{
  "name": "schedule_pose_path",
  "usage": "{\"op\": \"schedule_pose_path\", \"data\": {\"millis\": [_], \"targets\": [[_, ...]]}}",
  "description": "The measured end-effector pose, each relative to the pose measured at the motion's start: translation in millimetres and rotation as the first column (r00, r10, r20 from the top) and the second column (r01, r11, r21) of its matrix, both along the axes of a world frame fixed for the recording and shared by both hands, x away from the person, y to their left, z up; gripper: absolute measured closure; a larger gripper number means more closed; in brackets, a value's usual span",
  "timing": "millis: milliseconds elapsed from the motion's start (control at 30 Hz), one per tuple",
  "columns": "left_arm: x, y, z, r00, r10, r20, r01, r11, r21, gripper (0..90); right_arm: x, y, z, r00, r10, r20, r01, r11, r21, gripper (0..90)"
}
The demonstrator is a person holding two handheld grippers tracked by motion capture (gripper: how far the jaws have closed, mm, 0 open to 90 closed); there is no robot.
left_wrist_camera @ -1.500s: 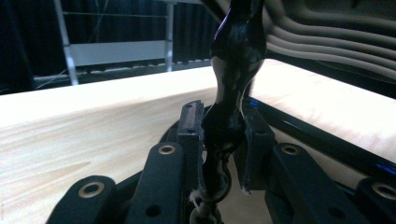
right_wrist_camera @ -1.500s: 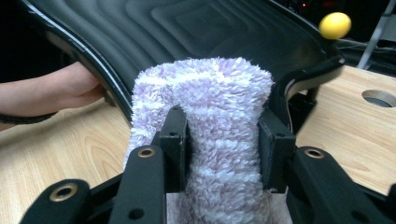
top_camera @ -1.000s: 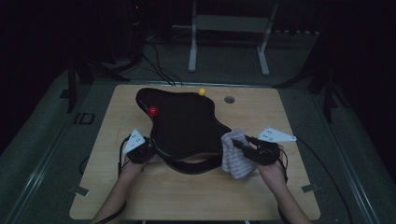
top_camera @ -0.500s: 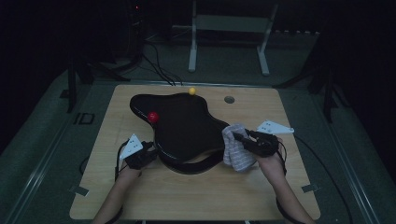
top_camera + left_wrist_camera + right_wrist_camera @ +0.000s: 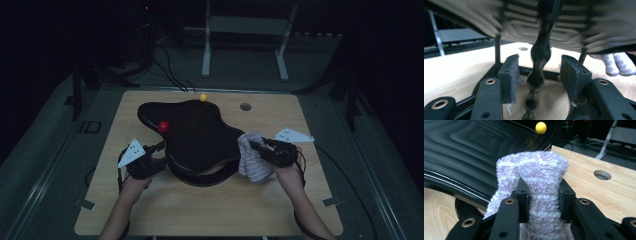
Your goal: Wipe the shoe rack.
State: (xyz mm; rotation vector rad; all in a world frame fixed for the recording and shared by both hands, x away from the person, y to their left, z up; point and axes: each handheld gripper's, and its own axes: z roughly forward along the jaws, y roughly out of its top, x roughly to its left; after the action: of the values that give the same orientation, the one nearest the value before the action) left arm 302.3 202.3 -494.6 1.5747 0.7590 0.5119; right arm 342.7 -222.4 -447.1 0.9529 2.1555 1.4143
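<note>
A black wavy-surfaced tray (image 5: 195,135) stands on a dark base in the middle of the wooden table (image 5: 210,210), with a red ball (image 5: 163,126) on its left part and a yellow ball (image 5: 203,97) at its far rim. My left gripper (image 5: 159,152) is at the tray's left edge. Its jaws have just been opening, and in the left gripper view (image 5: 540,72) a dark blurred strip (image 5: 541,55) hangs between the pads without touching them. My right gripper (image 5: 255,146) is shut on a fluffy pale cloth (image 5: 536,175) at the tray's right edge.
A round hole (image 5: 245,106) lies in the tabletop beyond the tray, to its right. Cables run off the table's far side toward a white stand (image 5: 245,30). The tray's ribbed underside (image 5: 549,25) spans the top of the left gripper view.
The left gripper's jaws have opened and that hand has risen slightly. The tray's far end with the yellow ball has shifted a little left. The right gripper still grips the cloth.
</note>
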Motion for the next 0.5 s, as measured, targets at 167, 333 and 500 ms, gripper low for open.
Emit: {"op": "schedule_pose_path", "data": {"millis": [167,333,500], "targets": [[-1.3,-1.6,9.5,0.9995,0.011,0.028,-0.011,0.9999,0.000,59.0,-21.1,-4.1,7.0,0.9985,0.038,0.040,-0.040,0.998,0.045,70.0],[0.2,-5.7,8.2,0.9971,0.045,0.061,-0.048,0.9979,0.043,71.5,-32.5,-18.7,15.9,0.9984,0.009,0.055,-0.009,1.000,0.010,70.0],[2.5,-3.2,4.7,0.9974,0.030,0.065,-0.030,0.9995,-0.003,71.9,-33.6,-38.7,10.6,0.9990,-0.019,0.041,0.018,1.000,0.019,70.0]]}}
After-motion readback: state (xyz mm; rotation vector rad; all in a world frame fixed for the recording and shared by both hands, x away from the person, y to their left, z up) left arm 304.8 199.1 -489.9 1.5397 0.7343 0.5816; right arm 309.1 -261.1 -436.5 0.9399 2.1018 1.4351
